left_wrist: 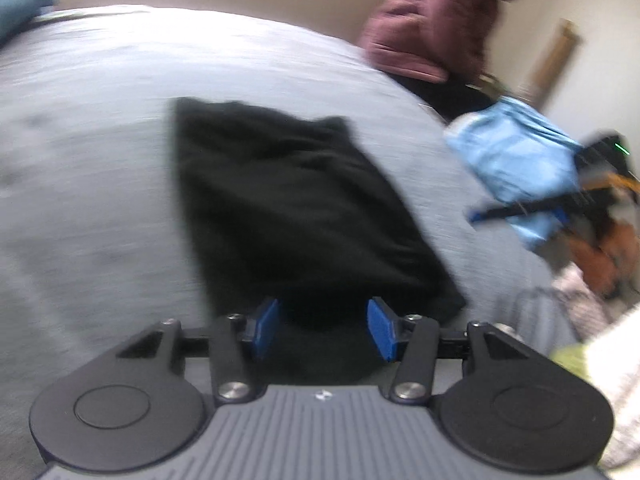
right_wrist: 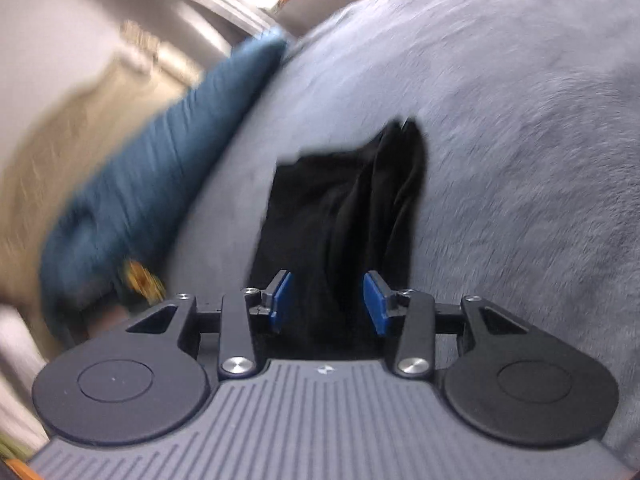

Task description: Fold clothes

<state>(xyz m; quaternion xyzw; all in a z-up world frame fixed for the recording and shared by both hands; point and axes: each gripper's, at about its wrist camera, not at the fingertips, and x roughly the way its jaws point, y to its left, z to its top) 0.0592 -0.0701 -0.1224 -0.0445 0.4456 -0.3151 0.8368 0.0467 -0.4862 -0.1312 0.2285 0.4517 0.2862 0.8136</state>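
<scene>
Both views blurred. Black garment [left_wrist: 296, 204] lies folded on grey bedspread [left_wrist: 100, 160], running 12 o'clock from left gripper [left_wrist: 326, 330], jaws apart, nothing pinched. Right gripper [right_wrist: 327, 305] likewise parted over same cloth [right_wrist: 344, 216]; blue pillow [right_wrist: 160, 184] at 10 o'clock

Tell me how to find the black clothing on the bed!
Look at the big grey blanket covering the bed. In its middle lies a folded black garment, just ahead of the left tool. It is the only black cloth; the bundle near the edge is light blue.
</scene>
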